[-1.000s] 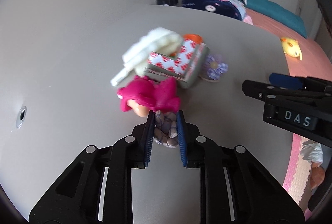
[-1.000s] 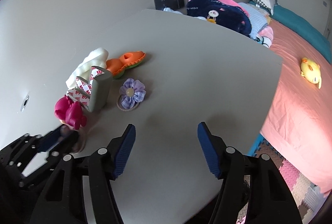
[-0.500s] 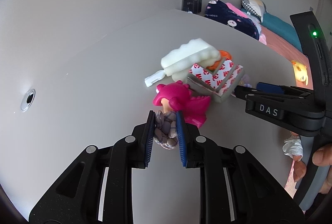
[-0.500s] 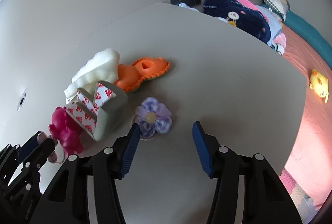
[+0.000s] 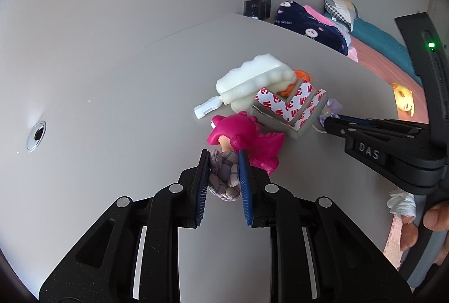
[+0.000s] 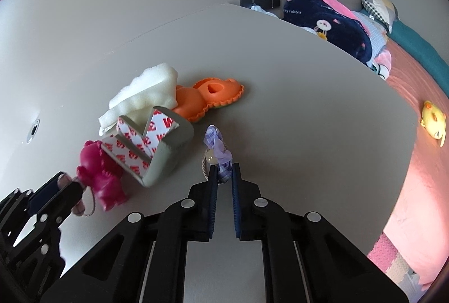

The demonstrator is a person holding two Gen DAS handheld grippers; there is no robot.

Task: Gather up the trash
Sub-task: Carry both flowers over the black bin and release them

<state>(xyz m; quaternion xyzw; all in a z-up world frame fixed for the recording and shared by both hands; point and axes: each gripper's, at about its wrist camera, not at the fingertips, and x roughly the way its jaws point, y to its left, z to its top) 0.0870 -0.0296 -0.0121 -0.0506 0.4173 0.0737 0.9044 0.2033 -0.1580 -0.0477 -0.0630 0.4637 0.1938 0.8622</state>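
1. The left tongs [image 5: 223,172] are closed on a checked lilac fabric flower [image 5: 223,176], held low over the grey table [image 5: 112,112].
2. At its 12 o'clock, touching it, lies a magenta doll [image 5: 247,134].
3. The right tongs [image 6: 223,169] pinch a lilac fabric flower with a pale bead [image 6: 217,146], crumpled and edge-up, just beside the grey corner guard [image 6: 165,154].

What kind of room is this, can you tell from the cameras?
Most likely a bedroom. A bed with a pink sheet runs along the grey table, with a checked pillow and a navy cartoon blanket piled at its head.
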